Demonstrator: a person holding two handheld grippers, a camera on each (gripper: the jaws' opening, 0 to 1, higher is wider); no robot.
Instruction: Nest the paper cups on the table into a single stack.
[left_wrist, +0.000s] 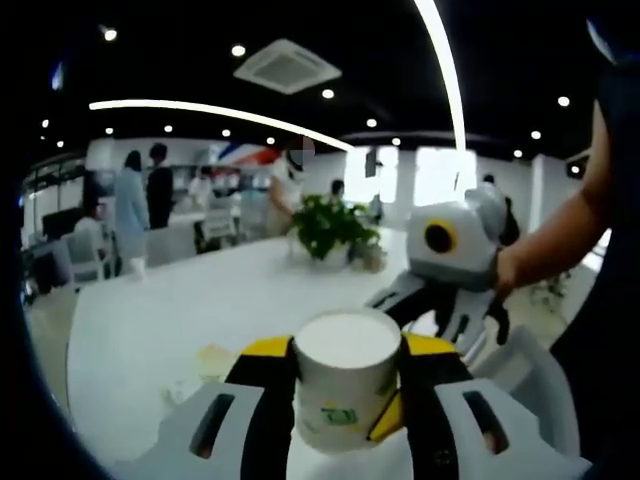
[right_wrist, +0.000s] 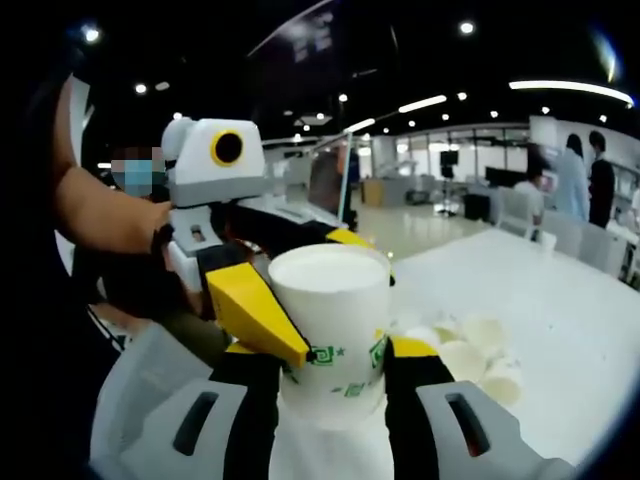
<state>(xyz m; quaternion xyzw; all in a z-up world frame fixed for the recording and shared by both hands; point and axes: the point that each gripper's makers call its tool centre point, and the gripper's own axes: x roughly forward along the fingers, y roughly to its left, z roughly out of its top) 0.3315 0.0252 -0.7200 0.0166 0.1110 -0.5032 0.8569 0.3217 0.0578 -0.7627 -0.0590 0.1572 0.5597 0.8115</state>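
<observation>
A white paper cup (left_wrist: 345, 400) with green print stands between the yellow pads of my left gripper (left_wrist: 347, 350), which is shut on it. Just behind its rim, my right gripper (left_wrist: 435, 310) comes in from the right, held by a hand. In the right gripper view a similar cup (right_wrist: 330, 300) sits between the jaws of my right gripper (right_wrist: 335, 350), which is shut on it. My left gripper (right_wrist: 300, 275) reaches in from the left, one yellow pad (right_wrist: 250, 310) against that cup's side. I cannot tell whether it is the same cup. Several loose cups (right_wrist: 470, 355) lie on the table.
The white table (left_wrist: 190, 310) stretches far ahead, with a potted plant (left_wrist: 330, 228) at its far end. A crumpled cup (left_wrist: 212, 360) lies to the left of my left jaws. Chairs and people stand in the background. The table's edge (right_wrist: 440, 255) runs behind the cup.
</observation>
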